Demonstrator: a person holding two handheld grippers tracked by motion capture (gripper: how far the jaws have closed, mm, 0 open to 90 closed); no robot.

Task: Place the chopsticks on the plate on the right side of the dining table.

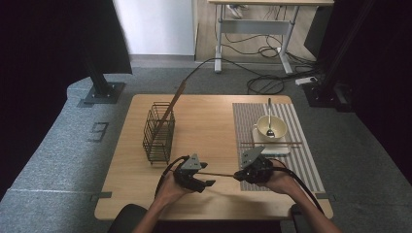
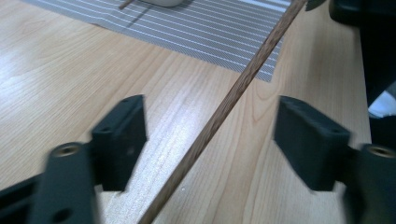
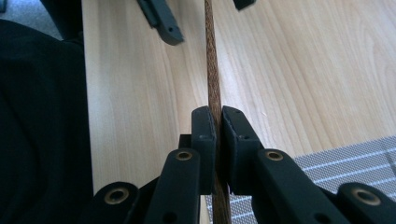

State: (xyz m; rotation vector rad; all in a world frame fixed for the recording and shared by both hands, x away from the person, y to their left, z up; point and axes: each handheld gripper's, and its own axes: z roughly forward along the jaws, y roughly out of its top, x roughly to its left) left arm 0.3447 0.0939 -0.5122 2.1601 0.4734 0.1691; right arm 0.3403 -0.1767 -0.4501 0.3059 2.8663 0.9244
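The wooden tabletop [image 1: 209,121] carries everything here, with a grey striped placemat [image 1: 311,160] over its right part and a black wire basket [image 1: 159,132] standing toward the left. One chopstick [image 1: 171,107] leans out of that basket, tilted up and away. On the placemat sits a pale bowl [image 1: 270,128] with a spoon [image 1: 269,121] resting in it, and another chopstick [image 1: 270,143] lies across just in front of the bowl.

Near the front edge, the two hands face each other with a single brown chopstick [image 1: 217,174] stretched level between them, clear of the tabletop. The right gripper [image 3: 218,122] has its jaws clamped tight on one end of the stick. The left gripper [image 2: 210,130] stands with its jaws spread wide; the stick runs through the gap and neither pad presses on it.

So the stick appears to hang from one end only. The likely trouble is that it pivots or slips in the right jaws, since a thin round stick pinched near its tip has little to stop it turning. If the left gripper pulls away at an angle, a jaw could catch the stick and lever it loose, dropping it onto the tabletop or off the near edge.

If the stick is meant for the placemat, the bowl and the chopstick lying there crowd the spot, and a careless placing could knock either.
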